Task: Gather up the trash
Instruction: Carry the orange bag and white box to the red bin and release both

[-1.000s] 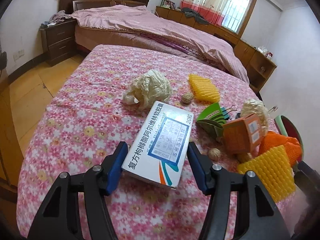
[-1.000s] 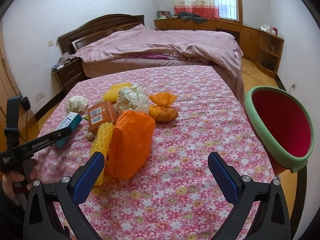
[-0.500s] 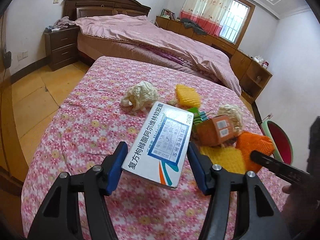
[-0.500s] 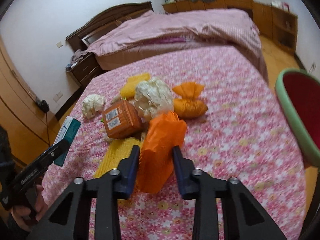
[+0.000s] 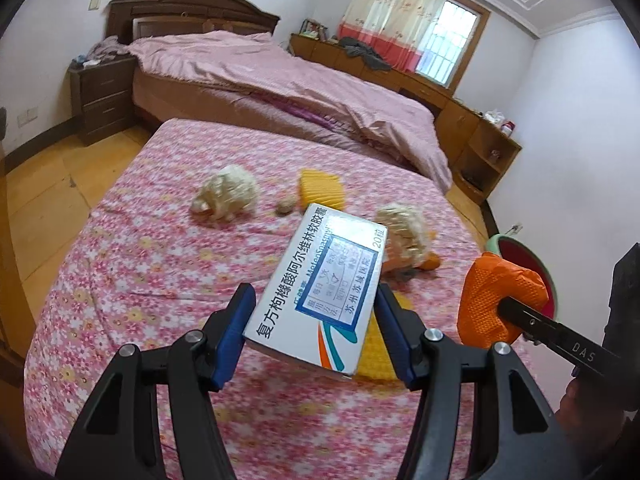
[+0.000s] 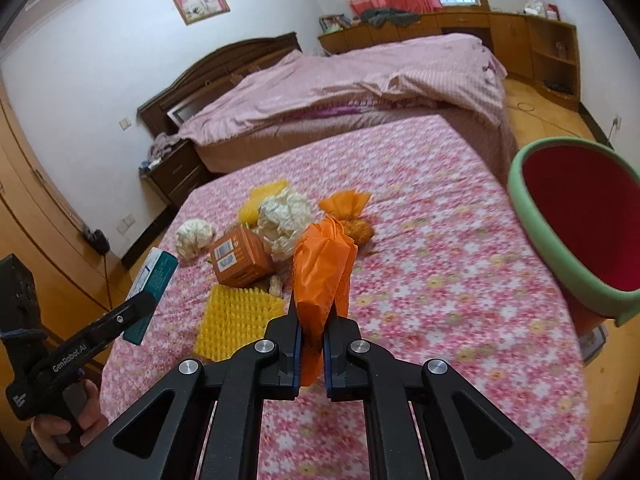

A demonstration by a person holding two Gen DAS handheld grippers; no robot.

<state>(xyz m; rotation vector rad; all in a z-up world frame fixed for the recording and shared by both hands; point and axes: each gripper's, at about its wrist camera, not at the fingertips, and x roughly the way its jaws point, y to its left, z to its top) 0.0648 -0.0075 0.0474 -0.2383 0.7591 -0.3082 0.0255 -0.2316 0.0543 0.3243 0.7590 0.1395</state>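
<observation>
Left claw [image 5: 316, 334] clamped on a white medicine box [image 5: 320, 288], lifted above the flowered table [image 5: 132, 264]. Right claw [image 6: 311, 356] pinched tight on an orange bag [image 6: 322, 272], raised over the table, near the red bin [image 6: 580, 232] with a green rim. Paper wads, yellow foam, orange carton left lying on the cloth.

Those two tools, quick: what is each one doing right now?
Left tool: closed on the white and blue cardboard medicine box.
Right tool: closed on the crumpled orange plastic bag.
</observation>
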